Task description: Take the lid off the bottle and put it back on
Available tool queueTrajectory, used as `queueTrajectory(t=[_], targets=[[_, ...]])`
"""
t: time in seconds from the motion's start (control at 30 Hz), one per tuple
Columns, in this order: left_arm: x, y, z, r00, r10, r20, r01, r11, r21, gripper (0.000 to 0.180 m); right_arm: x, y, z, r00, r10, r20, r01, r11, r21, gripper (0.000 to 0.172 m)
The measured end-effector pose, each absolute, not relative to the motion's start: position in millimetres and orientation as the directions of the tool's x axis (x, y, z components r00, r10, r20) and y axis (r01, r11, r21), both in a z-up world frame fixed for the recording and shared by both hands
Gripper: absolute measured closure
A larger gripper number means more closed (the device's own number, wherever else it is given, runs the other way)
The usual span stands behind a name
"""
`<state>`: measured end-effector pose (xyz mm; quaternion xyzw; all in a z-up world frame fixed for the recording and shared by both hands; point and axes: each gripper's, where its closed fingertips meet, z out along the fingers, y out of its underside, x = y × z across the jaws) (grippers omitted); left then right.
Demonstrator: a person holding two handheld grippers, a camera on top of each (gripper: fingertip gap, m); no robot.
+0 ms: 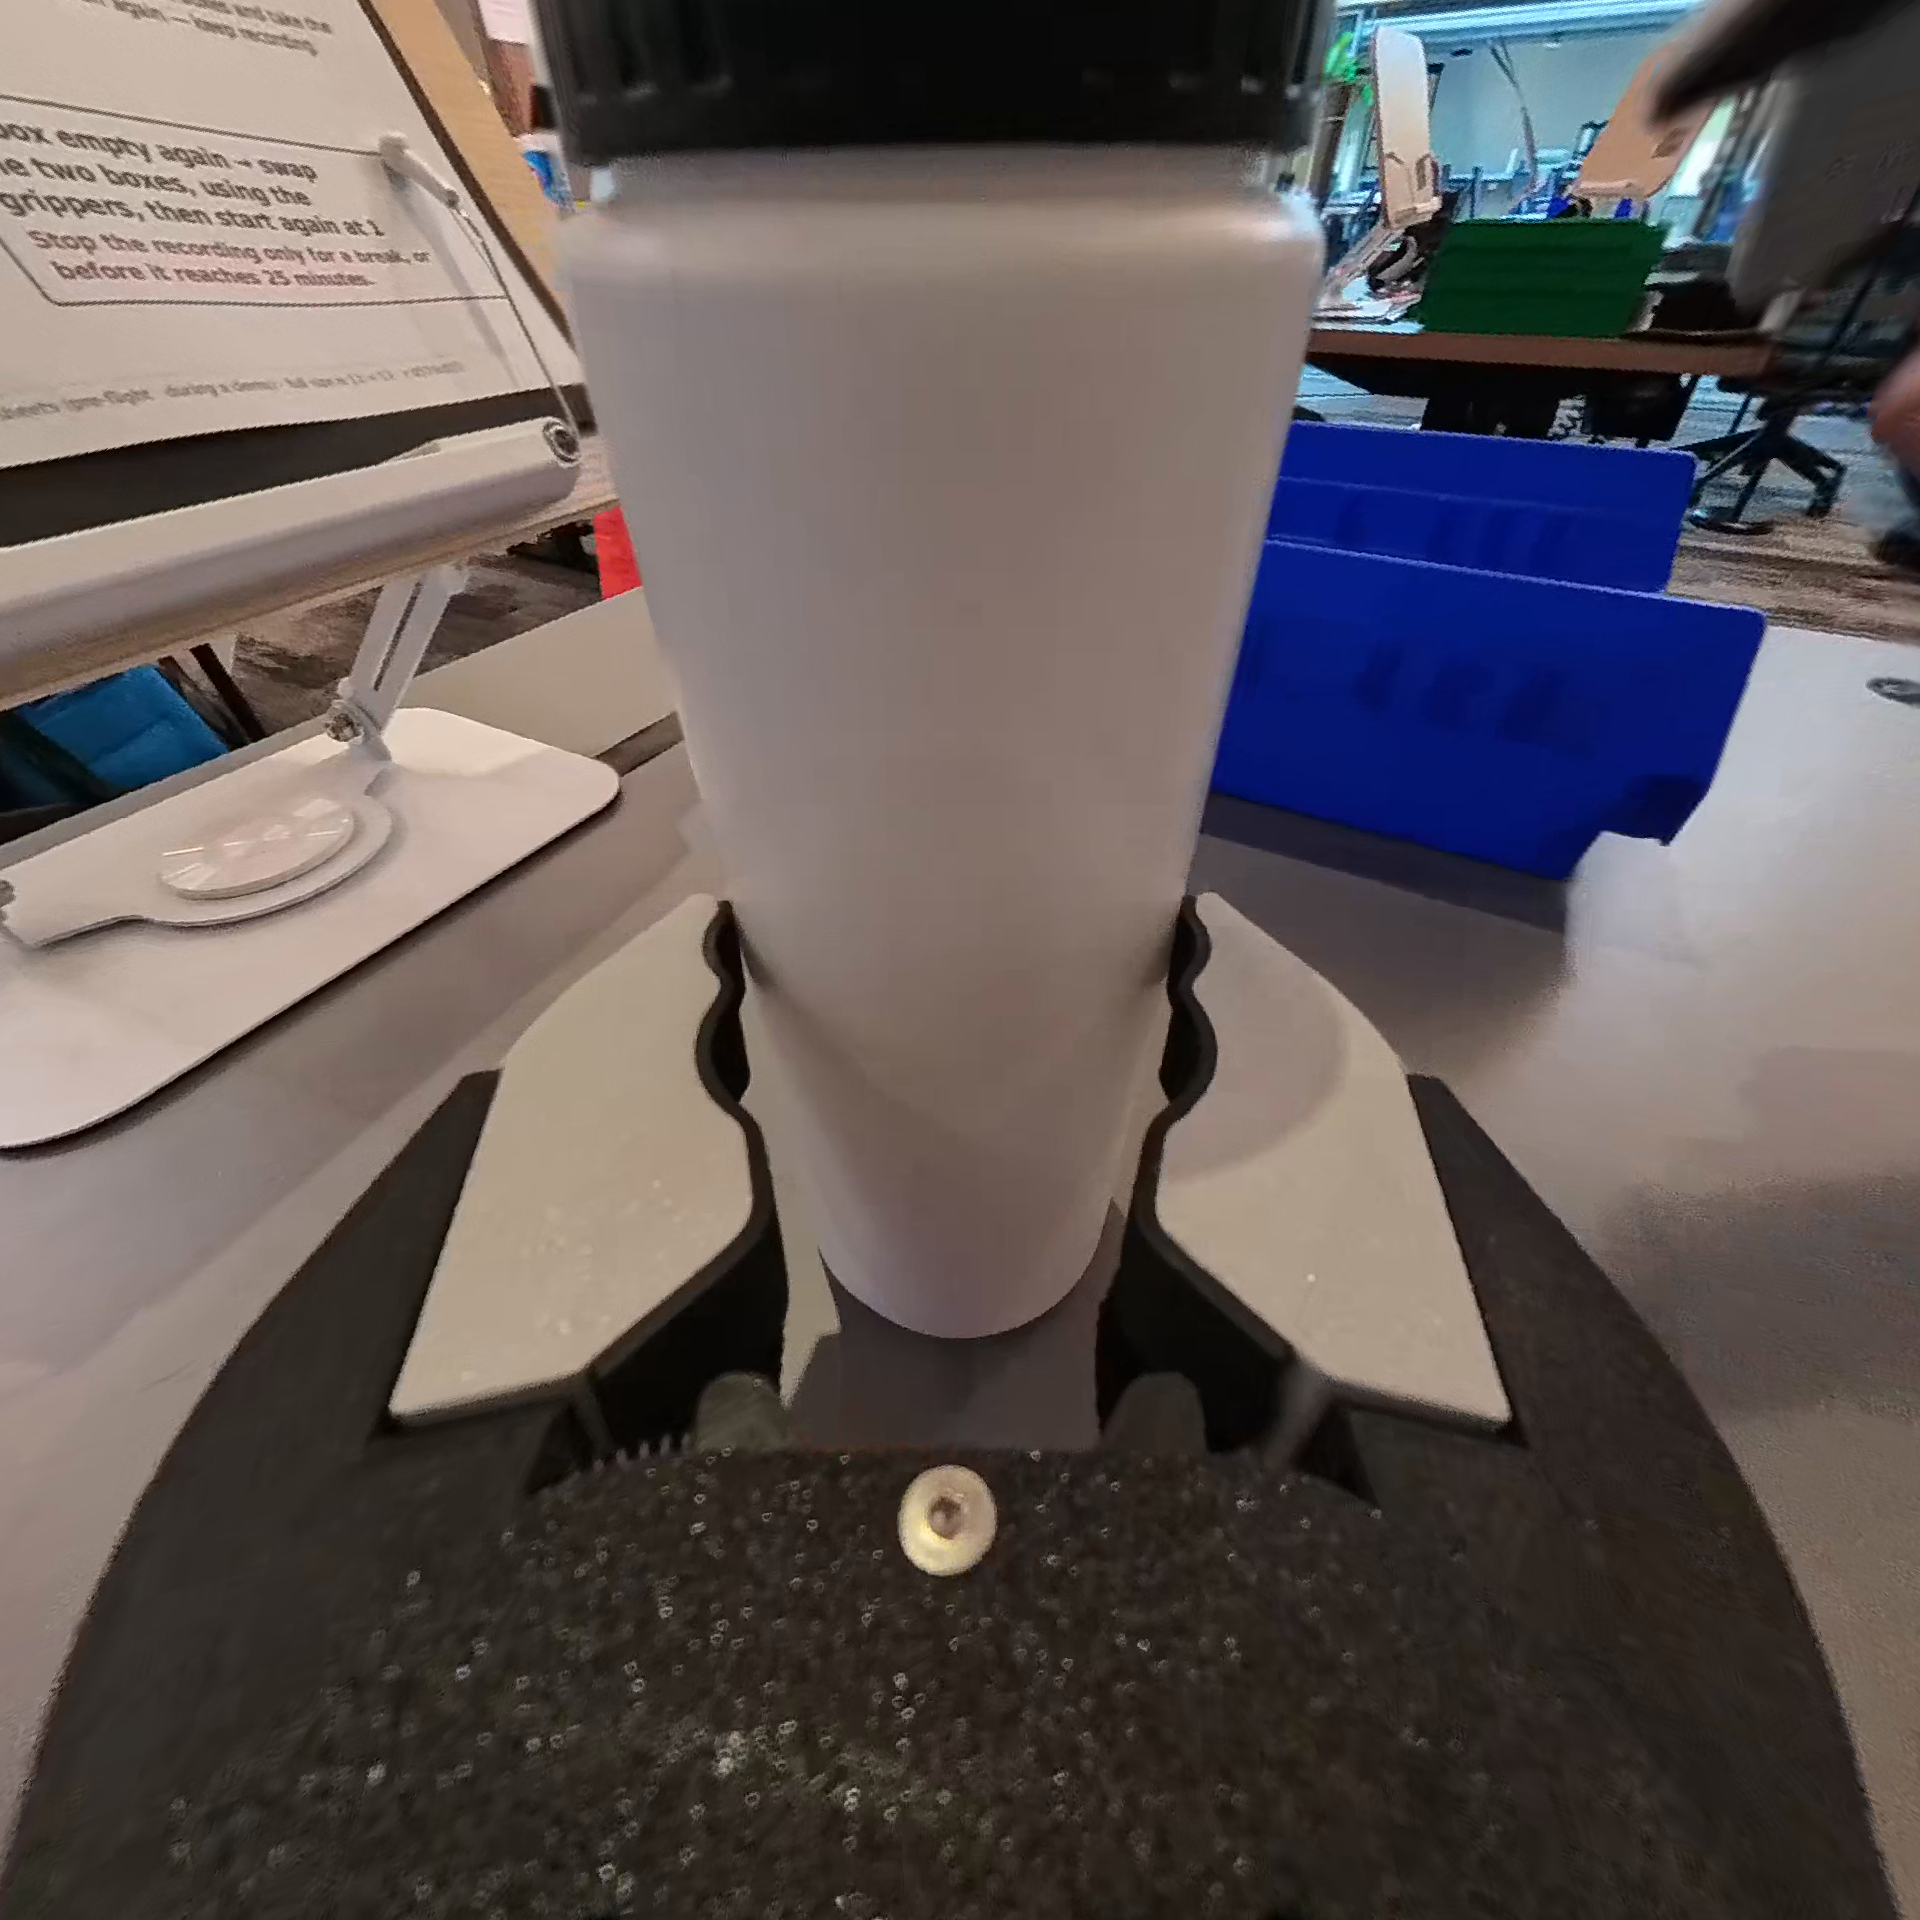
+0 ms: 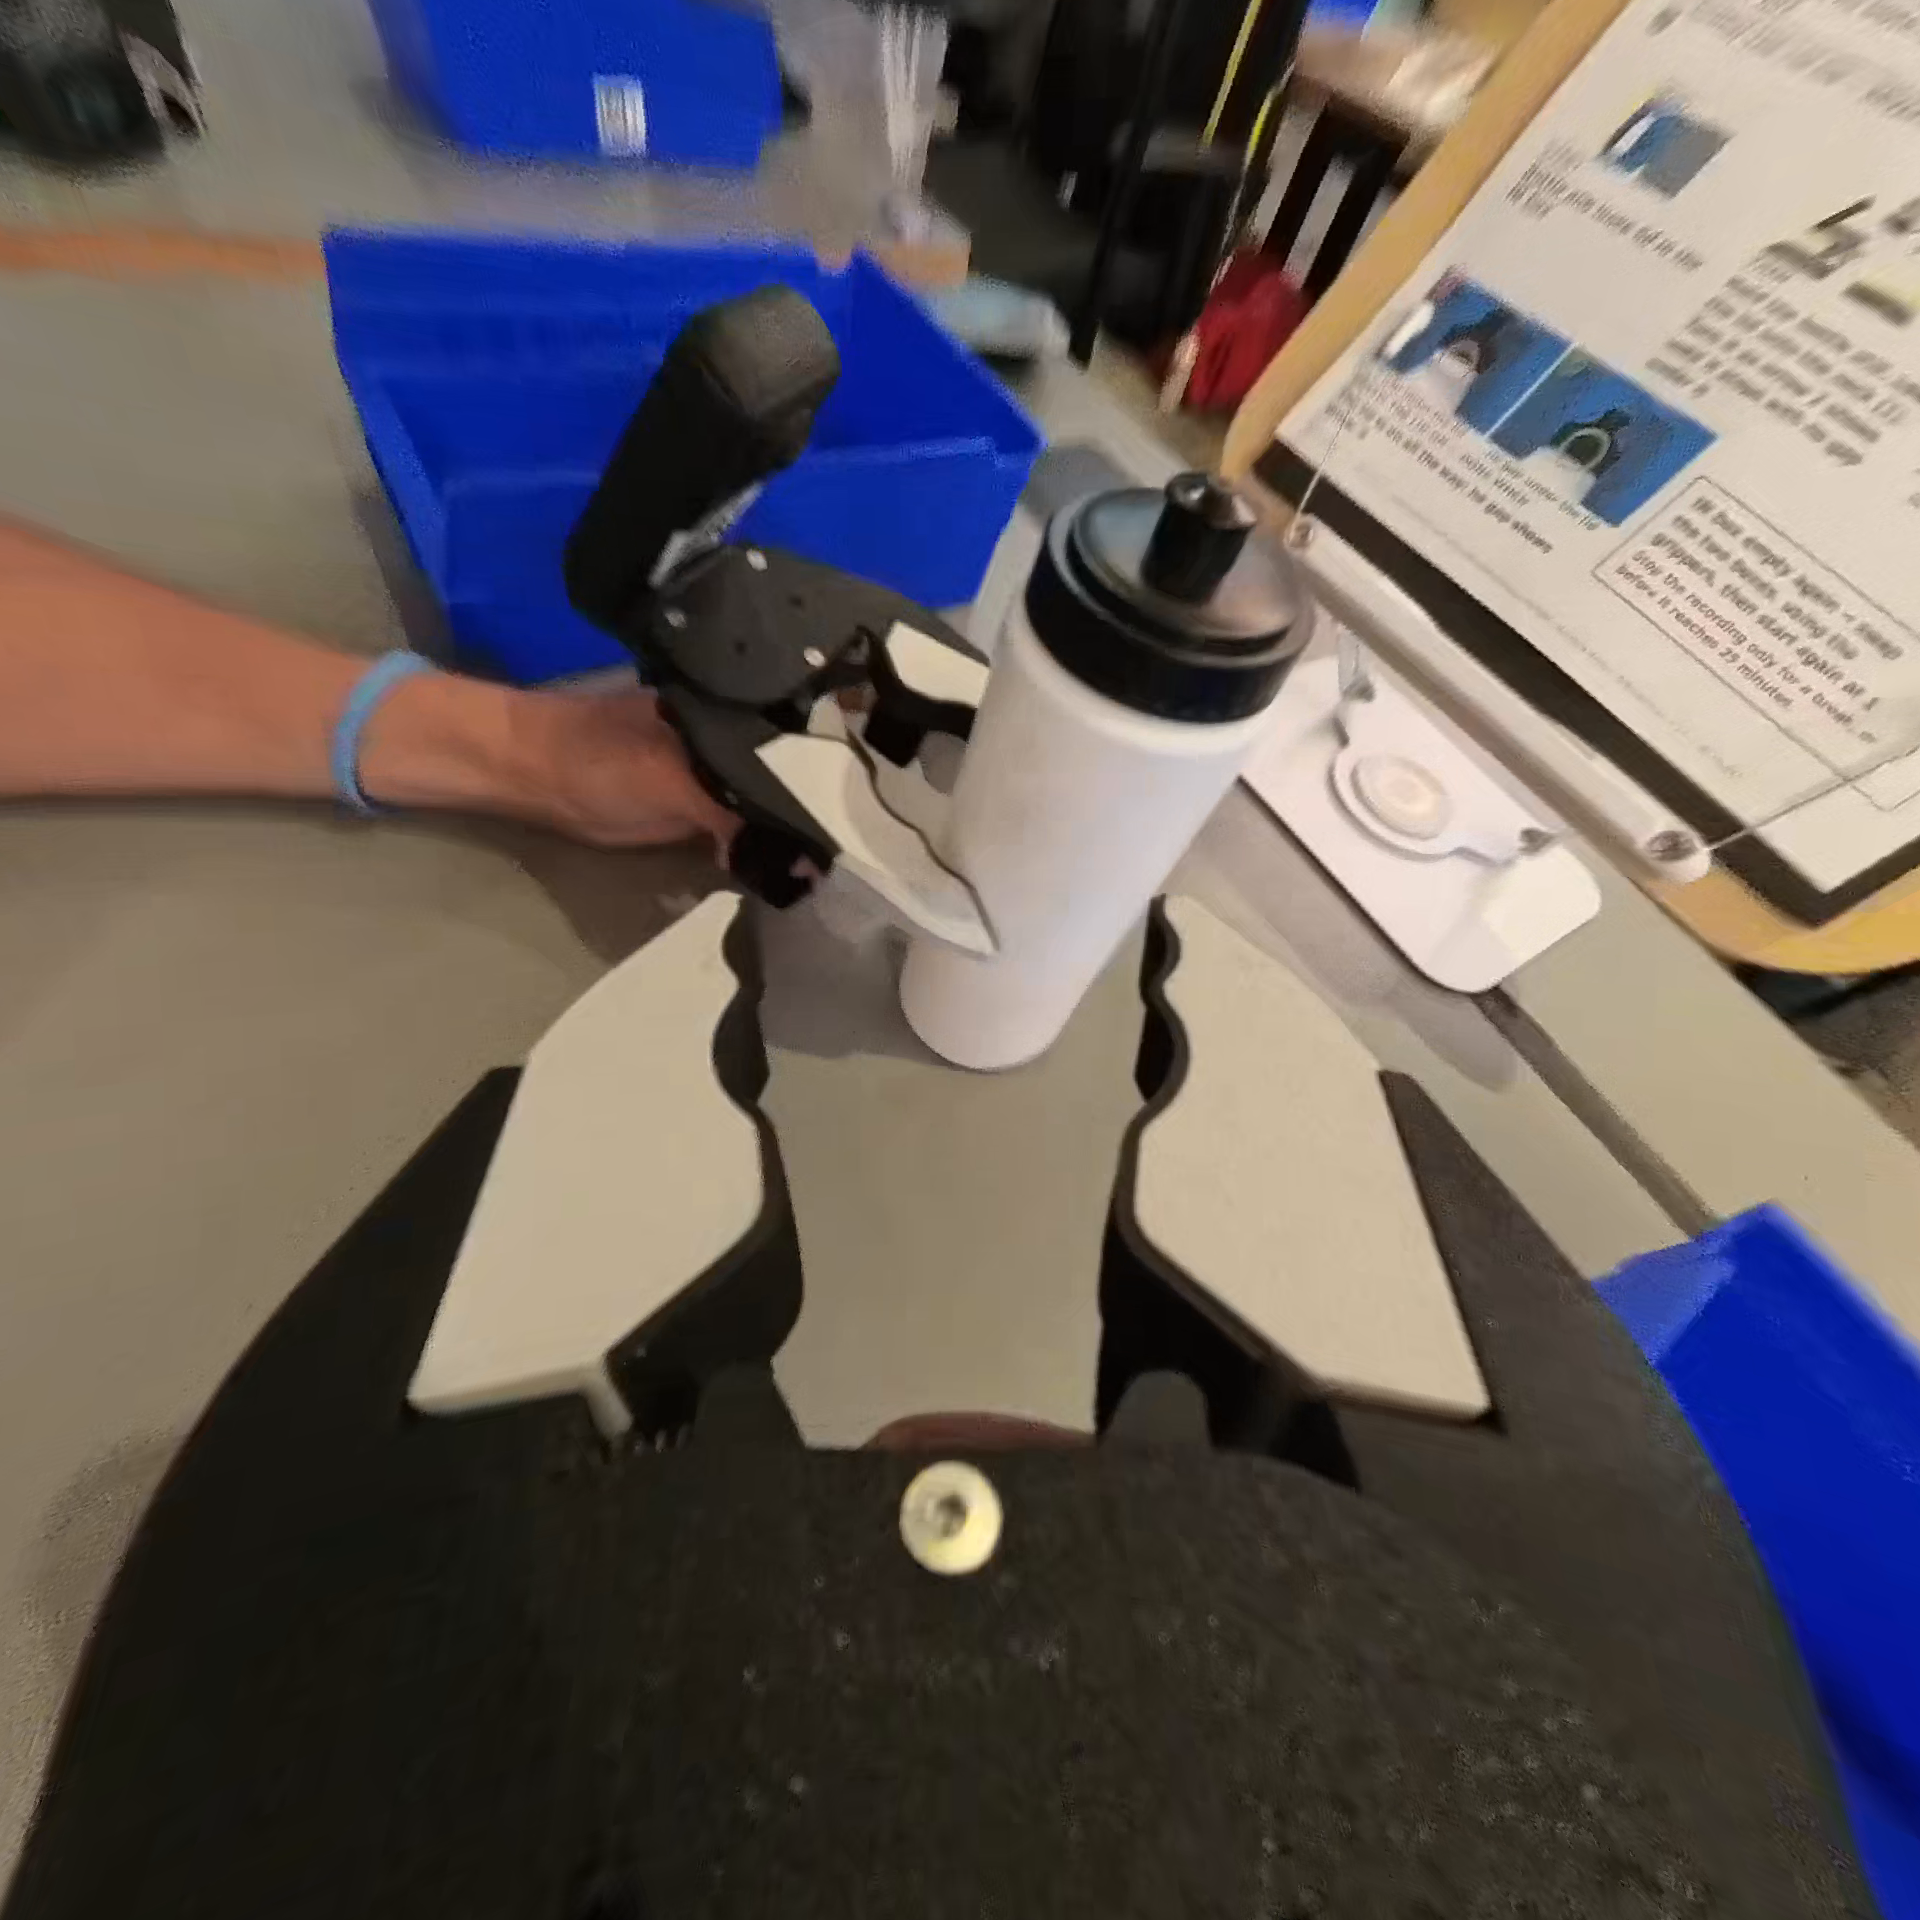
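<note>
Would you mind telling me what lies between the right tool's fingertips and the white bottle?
Only bare grey tabletop; the right wrist view shows the open right tool short of the white bottle, nothing between them.
</note>
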<state>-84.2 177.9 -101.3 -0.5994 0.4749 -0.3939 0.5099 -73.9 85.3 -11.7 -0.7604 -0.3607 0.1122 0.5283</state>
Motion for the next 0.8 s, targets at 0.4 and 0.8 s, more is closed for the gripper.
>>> queueTrajectory(t=[0.4,0.8], targets=[[-85.6,174.2,-102.0,0.267,-0.963,-0.017,-0.193,-0.036,-0.981,0.102,-82.0,168.0,6.1,0.762,0.647,0.028,0.614,-0.709,-0.346,0.09],[-84.9,174.3,-102.2,0.283,-0.959,-0.015,-0.196,-0.043,-0.98,0.102,-97.3,177.6,-8.9,0.829,0.558,0.023,0.554,-0.818,-0.156,0.101]])
